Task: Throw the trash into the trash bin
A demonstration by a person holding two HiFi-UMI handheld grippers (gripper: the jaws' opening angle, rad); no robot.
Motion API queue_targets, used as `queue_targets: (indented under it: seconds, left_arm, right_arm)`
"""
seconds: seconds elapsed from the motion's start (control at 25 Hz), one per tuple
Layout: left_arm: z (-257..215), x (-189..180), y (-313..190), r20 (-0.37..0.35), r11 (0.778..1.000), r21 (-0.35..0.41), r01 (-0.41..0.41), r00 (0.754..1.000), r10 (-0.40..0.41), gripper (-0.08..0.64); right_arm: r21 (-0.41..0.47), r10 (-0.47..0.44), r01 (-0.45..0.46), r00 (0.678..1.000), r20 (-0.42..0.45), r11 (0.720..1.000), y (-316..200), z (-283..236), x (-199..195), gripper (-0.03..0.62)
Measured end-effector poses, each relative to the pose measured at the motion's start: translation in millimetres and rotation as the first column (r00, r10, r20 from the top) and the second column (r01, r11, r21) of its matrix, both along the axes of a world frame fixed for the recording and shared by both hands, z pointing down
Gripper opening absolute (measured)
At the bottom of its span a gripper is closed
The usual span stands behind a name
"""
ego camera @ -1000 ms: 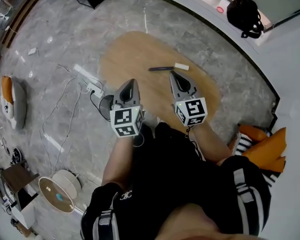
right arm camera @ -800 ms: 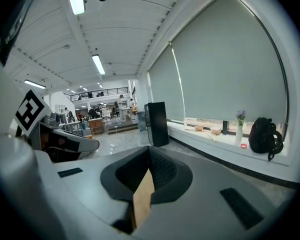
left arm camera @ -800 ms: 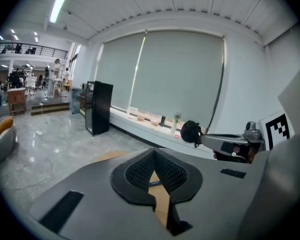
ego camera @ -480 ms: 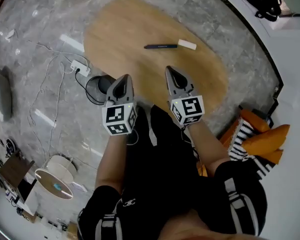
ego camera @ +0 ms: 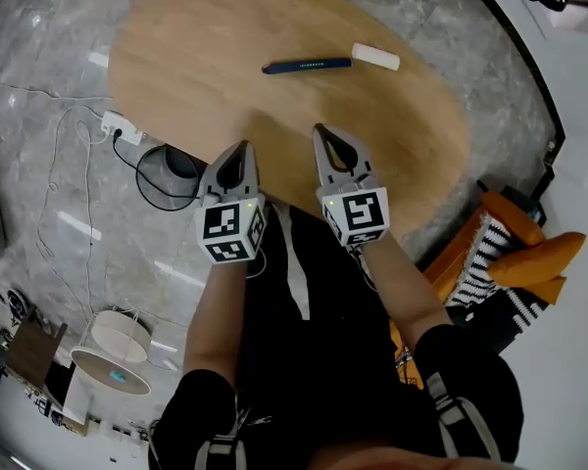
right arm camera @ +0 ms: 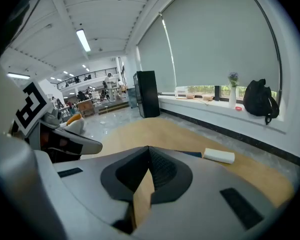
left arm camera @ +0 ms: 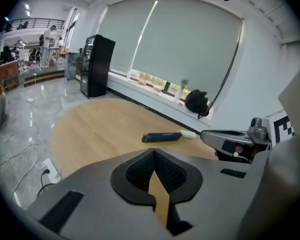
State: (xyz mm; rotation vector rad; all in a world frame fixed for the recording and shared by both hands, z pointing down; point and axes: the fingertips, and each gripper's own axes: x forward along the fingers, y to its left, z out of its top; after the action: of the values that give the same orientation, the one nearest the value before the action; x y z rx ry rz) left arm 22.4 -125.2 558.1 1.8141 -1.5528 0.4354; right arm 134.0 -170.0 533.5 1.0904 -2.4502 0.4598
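We look down on an oval wooden tabletop [ego camera: 206, 57] on a grey marble floor [ego camera: 59, 213]. A round black trash bin [ego camera: 167, 176] stands on the floor at the tabletop's near left edge. Over the near edge we hold the left gripper [ego camera: 240, 148] and the right gripper [ego camera: 320, 131] side by side, each with its jaws closed together on nothing. The trash lies far across the tabletop: a dark blue strip [ego camera: 307, 65], with a small white block [ego camera: 375, 57] just beside its right end.

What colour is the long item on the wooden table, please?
Dark blue item, clearest in head view.
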Motion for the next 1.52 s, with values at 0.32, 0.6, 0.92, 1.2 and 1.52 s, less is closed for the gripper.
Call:
queue_targets:
  seconds: [0.32,0.6,0.92,1.2,1.52]
  left_arm:
    - [26,0,3,0.000,1.000,-0.012,-0.014,1.000,0.014,0.012]
    - [23,2,7,0.018,1.000,0.001,-0.017,1.000,0.017,0.012]
    - [29,6,18,-0.012,0.999,-0.016,0.031,0.999,-0.032,0.012]
    - [31,2,24,-0.011,0.999,-0.020,0.047,0.999,-0.047,0.012]
    - [35,-3,38,-0.004,0.997,-0.037,0.074,0.997,-0.074,0.012]
  right_arm:
    - [0.092,-0.143,0.168,0.961,-0.236,0.981,-1,40,6,0.011]
    - [0.200,-0.307,0.568,0.670,-0.676,0.798,-34,49,7,0.012]
    - [0.005,-0.488,0.678,0.534,-0.690,0.735,-56,68,-5,0.120]
    - [-0.099,-0.544,0.726,0.410,-0.732,0.680,-81,87,-18,0.135]
    - [-0.263,-0.628,0.731,0.280,-0.726,0.630,-98,120,-29,0.137]
